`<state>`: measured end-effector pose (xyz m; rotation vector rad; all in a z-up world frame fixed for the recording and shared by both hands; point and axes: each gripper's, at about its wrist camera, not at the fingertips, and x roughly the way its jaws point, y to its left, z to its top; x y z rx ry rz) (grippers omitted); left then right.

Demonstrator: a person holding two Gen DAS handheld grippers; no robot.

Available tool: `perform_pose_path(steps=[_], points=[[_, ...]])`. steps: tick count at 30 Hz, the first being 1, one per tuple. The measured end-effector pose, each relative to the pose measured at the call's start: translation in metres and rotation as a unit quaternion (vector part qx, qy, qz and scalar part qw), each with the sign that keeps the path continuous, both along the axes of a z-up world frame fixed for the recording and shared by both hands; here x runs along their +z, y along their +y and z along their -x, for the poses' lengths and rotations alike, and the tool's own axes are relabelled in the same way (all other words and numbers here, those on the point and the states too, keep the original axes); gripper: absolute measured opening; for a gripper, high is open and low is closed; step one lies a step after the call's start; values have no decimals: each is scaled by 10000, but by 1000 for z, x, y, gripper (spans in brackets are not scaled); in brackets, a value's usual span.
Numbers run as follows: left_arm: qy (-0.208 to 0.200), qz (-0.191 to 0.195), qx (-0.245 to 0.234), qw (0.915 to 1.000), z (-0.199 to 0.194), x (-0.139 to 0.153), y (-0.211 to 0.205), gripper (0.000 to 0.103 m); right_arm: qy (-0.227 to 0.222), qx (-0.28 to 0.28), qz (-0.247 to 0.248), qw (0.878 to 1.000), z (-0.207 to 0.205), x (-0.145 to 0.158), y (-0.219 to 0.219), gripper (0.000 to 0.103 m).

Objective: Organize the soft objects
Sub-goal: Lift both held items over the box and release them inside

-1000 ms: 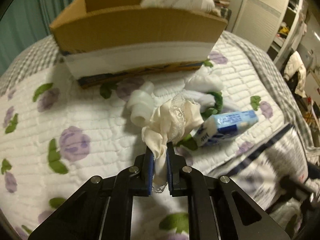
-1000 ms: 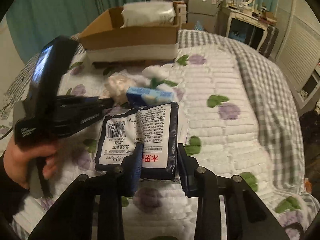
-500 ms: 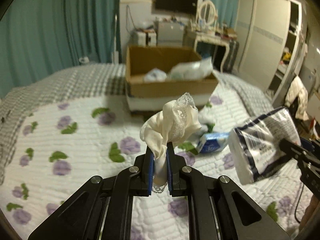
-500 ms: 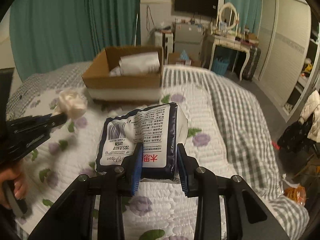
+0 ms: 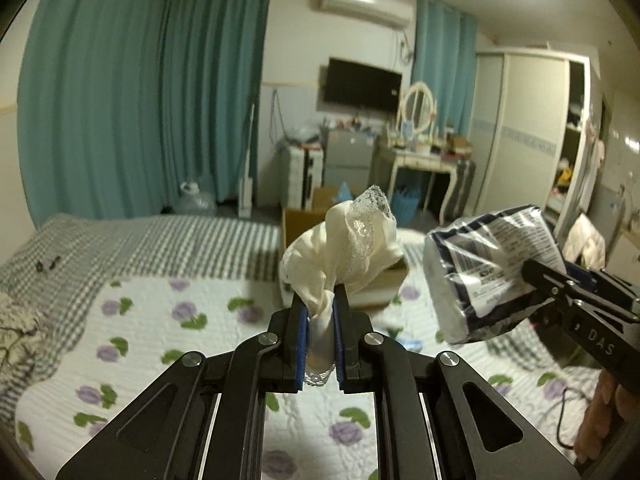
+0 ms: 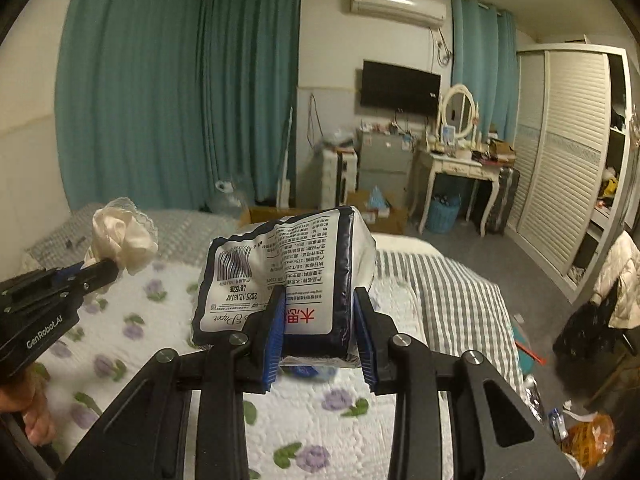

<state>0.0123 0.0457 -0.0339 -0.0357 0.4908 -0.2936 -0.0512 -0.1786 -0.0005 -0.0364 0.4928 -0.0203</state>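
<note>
My left gripper (image 5: 320, 312) is shut on a cream lace-trimmed cloth (image 5: 348, 252) and holds it high above the bed. The cloth also shows in the right wrist view (image 6: 124, 240) at the left. My right gripper (image 6: 318, 308) is shut on a dark-blue and white tissue pack (image 6: 288, 272), also raised; the pack appears in the left wrist view (image 5: 488, 272) at the right. The cardboard box (image 5: 384, 284) stands on the bed behind the cloth, mostly hidden by it; its rim (image 6: 260, 213) peeks over the pack.
The bed has a white quilt with purple flowers (image 5: 168, 320) and a grey checked blanket (image 6: 444, 292). Teal curtains, a dressing table (image 6: 452, 168), a wardrobe (image 6: 568, 168) and floor clutter lie beyond the bed.
Both grippers have risen well above the bed with their loads and tilted up toward the room. The box now looks smaller and lower, behind the held things.
</note>
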Motion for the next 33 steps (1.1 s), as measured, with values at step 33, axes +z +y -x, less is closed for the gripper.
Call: perform_pose_path(steps=[33], points=[[-406,34,-125,9991,-148,35,-37,10,-907,62,234,9956,-134,78,-4,32]])
